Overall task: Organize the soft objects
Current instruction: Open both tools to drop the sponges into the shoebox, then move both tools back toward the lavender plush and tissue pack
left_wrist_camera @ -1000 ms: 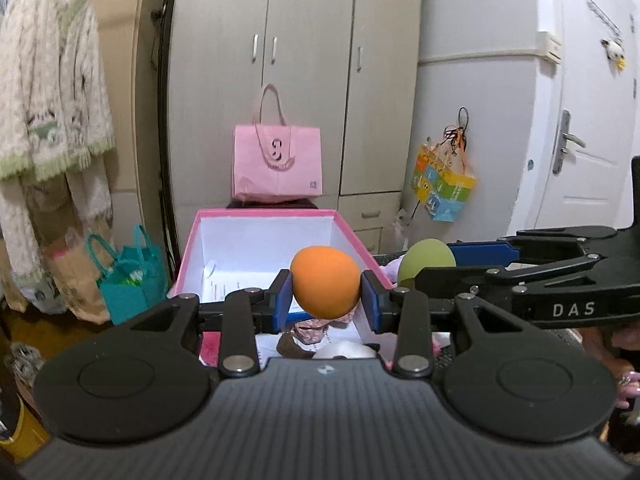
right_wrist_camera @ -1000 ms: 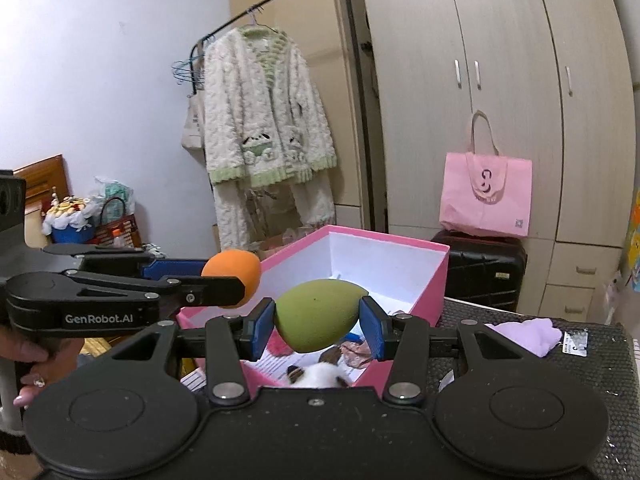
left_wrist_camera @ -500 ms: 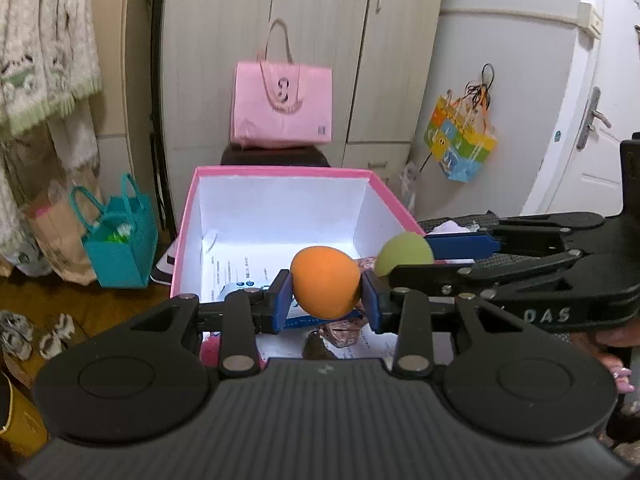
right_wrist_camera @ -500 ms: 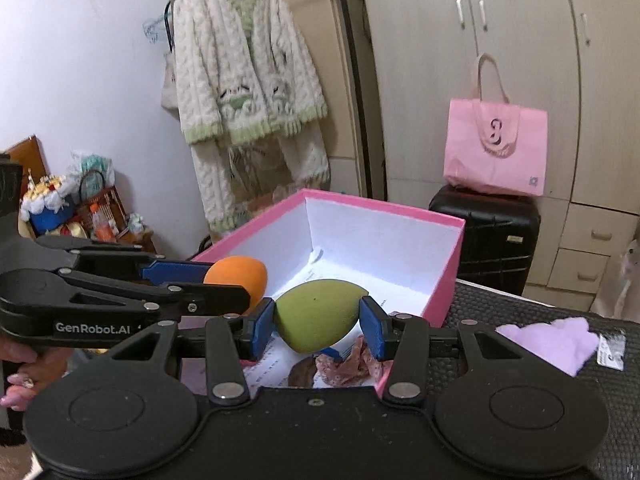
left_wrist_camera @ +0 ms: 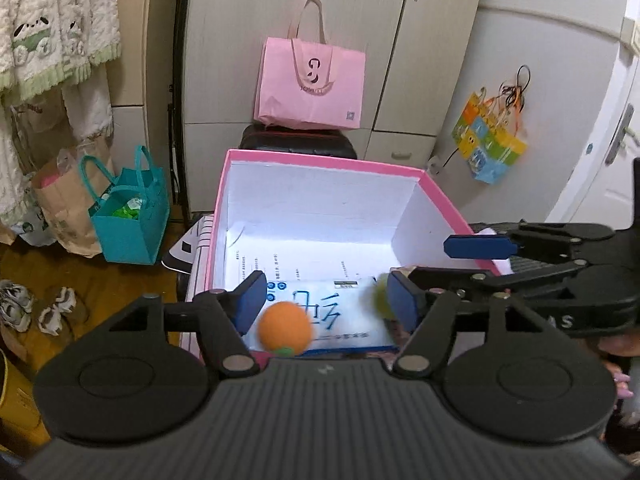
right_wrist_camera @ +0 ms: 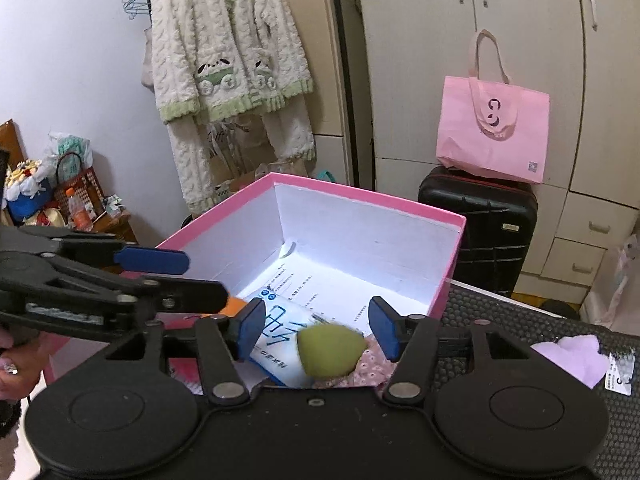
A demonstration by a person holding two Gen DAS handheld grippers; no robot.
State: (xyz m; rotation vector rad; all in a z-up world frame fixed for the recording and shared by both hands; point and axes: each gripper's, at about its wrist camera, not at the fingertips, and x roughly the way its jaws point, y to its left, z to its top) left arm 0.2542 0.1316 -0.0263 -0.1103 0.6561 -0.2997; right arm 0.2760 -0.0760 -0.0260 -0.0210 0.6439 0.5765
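A pink box [left_wrist_camera: 320,160] with white inner walls stands open below both grippers; it also shows in the right wrist view [right_wrist_camera: 372,196]. My left gripper [left_wrist_camera: 326,300] is open over the box, and the orange soft ball [left_wrist_camera: 285,328] is free between its fingers, blurred. My right gripper [right_wrist_camera: 318,330] is open, and the green soft egg [right_wrist_camera: 330,350] is free below its fingers, blurred. A white and blue packet [left_wrist_camera: 340,312] and a floral cloth [right_wrist_camera: 370,364] lie in the box.
A pale purple cloth [right_wrist_camera: 568,358] and a small label [right_wrist_camera: 620,370] lie on the black mat [right_wrist_camera: 500,312] to the right of the box. A pink bag [right_wrist_camera: 492,136] sits on a black suitcase [right_wrist_camera: 476,224] behind. A teal bag [left_wrist_camera: 130,216] stands on the floor at left.
Both grippers have tilted down over the box and opened. The orange ball and the green egg have left the fingers and are dropping into the box.
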